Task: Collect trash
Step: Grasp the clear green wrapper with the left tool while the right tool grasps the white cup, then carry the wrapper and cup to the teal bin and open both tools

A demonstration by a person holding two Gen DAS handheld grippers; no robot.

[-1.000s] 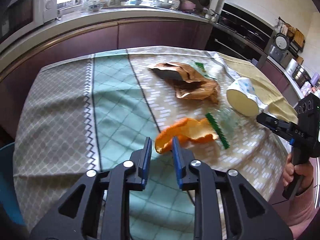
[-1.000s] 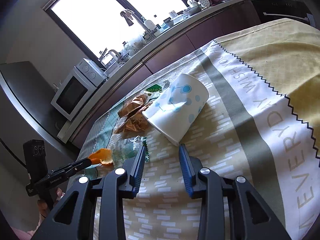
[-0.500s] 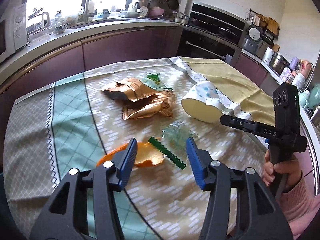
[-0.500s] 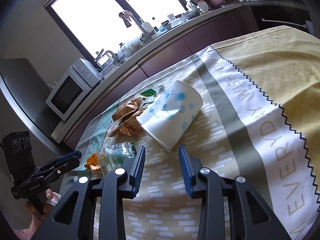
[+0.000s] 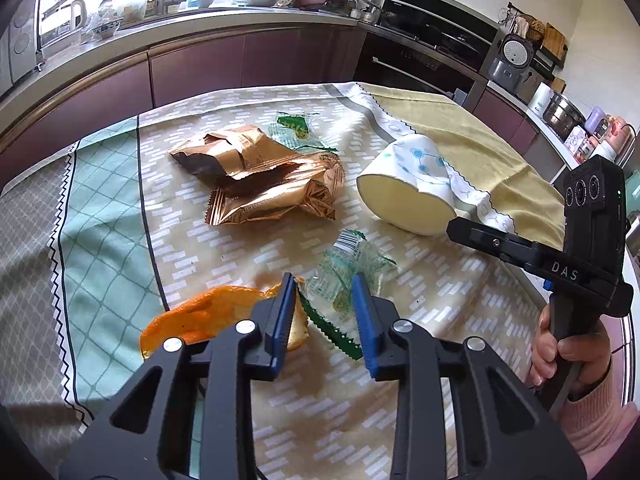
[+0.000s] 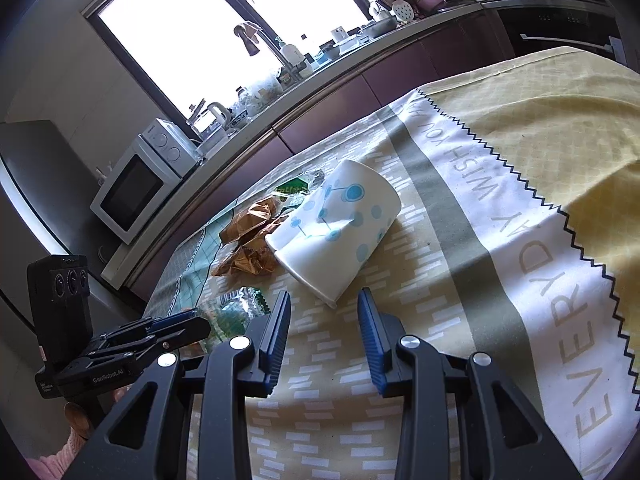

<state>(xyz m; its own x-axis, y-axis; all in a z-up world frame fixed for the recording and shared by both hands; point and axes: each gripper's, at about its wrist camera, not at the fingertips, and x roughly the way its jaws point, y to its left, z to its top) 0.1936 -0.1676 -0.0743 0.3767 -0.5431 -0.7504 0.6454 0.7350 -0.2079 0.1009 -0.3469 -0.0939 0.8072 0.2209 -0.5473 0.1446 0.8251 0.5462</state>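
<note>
A clear plastic wrapper (image 5: pixel 344 268) with a green serrated edge lies on the patterned tablecloth (image 5: pixel 100 240). My left gripper (image 5: pixel 323 292) straddles it; its jaws are closing, and the pads stand apart from the wrapper. An orange peel (image 5: pixel 208 316) lies just left of the left finger. Beyond them are crumpled gold snack wrappers (image 5: pixel 260 184) and a small green wrapper (image 5: pixel 296 126). A white paper cup (image 6: pixel 340 224) with blue dots lies on its side. My right gripper (image 6: pixel 324 300) stands open just short of the cup's rim, with nothing between its fingers.
A person's hand (image 5: pixel 560 352) in a pink sleeve holds the right gripper at the table's right edge. A curved kitchen counter (image 5: pixel 240 28) runs behind the table, with a microwave (image 6: pixel 132 188) on it and an oven (image 5: pixel 420 64) at the right.
My left gripper has moved right, from over the orange peel to over the clear wrapper. Its jaws widened, then narrowed. The right gripper has stayed put.
</note>
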